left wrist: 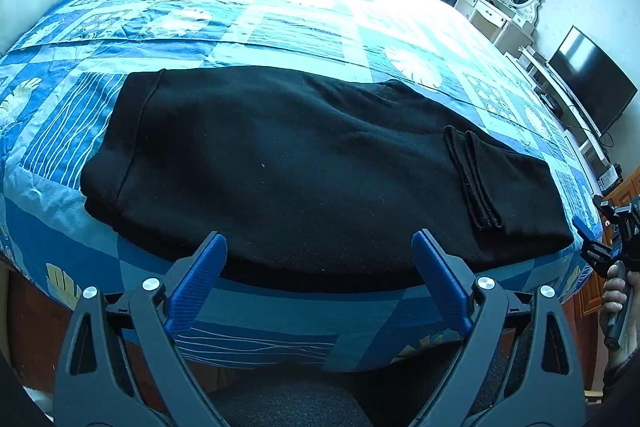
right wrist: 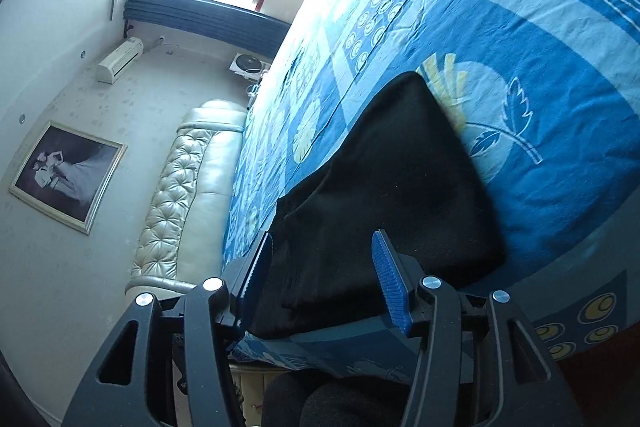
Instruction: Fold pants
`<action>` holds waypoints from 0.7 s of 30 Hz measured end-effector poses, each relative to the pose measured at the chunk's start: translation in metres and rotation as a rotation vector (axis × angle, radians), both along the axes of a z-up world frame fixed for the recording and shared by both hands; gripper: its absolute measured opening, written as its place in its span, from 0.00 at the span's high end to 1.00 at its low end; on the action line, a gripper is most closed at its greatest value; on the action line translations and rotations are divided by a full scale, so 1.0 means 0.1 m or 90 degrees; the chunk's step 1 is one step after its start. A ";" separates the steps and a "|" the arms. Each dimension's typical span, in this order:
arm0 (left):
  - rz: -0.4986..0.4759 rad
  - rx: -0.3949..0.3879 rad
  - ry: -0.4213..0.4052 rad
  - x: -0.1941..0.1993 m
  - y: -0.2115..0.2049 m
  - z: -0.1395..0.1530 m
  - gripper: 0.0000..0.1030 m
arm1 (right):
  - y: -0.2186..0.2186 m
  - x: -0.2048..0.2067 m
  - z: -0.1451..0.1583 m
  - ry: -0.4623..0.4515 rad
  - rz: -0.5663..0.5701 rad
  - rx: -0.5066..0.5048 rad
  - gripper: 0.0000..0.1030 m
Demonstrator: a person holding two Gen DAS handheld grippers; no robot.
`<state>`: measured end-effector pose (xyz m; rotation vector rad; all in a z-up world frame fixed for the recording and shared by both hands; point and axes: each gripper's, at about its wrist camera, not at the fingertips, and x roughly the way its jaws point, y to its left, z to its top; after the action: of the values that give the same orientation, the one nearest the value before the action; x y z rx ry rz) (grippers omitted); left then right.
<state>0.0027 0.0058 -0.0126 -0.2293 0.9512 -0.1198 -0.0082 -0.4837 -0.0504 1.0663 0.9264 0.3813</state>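
Found the black pants (left wrist: 304, 167) flat across the middle of the frame on the blue bedspread (left wrist: 280, 27), already doubled over probably, with left gripper (left wrist: 320, 259) and right gripper (right wrist: 320, 267) both wide open, gripping nothing, parked low near the closest edge, likely lining up another fold.

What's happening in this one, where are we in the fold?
A person with two handheld grippers is folding black pants on a bed with a blue patterned cover. The pants lie flat near the bed's front edge, seemingly folded lengthwise, cuffs doubled back on top at one end. The left gripper and right gripper hang at the near edge, jaws open, gripping nothing.
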 end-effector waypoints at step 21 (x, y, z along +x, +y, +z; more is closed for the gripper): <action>0.111 -0.247 0.086 0.56 1.97 -0.30 0.09 | 0.06 0.00 -0.33 0.067 0.015 0.009 0.49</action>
<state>0.0586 0.2028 -0.0423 -0.6840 1.0329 -0.1299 -0.0078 -0.4776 -0.0837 1.0974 1.0320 0.3550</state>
